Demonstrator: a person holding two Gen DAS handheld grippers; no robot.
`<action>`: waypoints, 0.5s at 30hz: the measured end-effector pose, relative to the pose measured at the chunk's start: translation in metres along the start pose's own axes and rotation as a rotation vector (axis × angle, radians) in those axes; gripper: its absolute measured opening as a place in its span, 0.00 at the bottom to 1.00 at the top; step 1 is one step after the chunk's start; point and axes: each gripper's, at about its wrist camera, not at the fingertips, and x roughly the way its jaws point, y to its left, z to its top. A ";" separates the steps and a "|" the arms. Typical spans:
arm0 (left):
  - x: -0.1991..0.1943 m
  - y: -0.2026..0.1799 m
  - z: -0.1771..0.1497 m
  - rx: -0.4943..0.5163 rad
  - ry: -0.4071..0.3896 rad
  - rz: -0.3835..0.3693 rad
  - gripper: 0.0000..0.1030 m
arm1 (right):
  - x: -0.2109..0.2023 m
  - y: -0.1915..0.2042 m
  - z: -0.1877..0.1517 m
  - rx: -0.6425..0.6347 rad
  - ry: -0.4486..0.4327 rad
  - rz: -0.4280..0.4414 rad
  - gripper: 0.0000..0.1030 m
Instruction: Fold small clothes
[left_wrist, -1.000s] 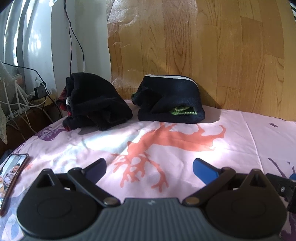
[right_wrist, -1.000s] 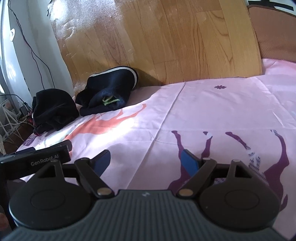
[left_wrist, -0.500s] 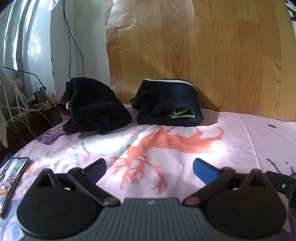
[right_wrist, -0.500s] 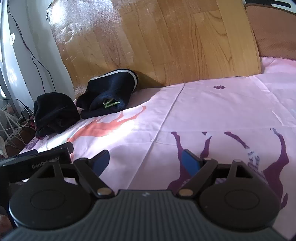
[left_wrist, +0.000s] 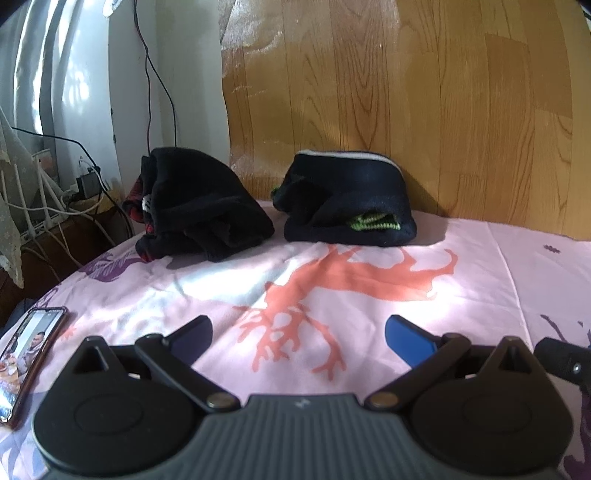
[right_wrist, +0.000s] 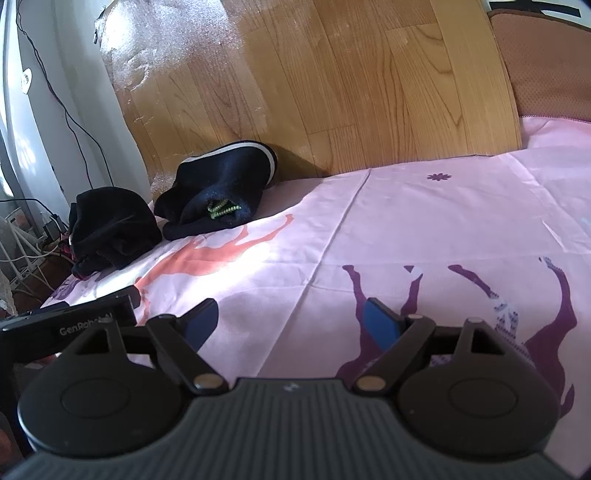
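Our left gripper (left_wrist: 298, 330) and right gripper (right_wrist: 291, 320): fingers spread wide, holding nothing; two folded dark garments, black bundle (left_wrist: 199, 214) and navy bundle (left_wrist: 347, 201), near wooden headboard (left_wrist: 424, 103).

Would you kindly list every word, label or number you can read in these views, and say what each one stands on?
"GenRobot", last letters partly hidden: on the side of the left hand-held gripper, seen from the right wrist view.
Small pale logo mark on the ridged body of each hand-held gripper: too small to read.
Phone screen shows a photo; no legible text.
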 end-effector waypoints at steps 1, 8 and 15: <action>0.001 0.000 0.000 0.002 0.006 0.000 1.00 | 0.000 0.000 0.000 0.001 0.000 0.000 0.85; 0.001 0.002 0.000 0.009 0.002 0.031 1.00 | 0.000 0.000 0.000 -0.001 -0.005 0.001 0.85; -0.002 0.005 0.001 0.004 -0.012 -0.009 1.00 | -0.001 -0.001 0.000 0.004 -0.006 0.000 0.85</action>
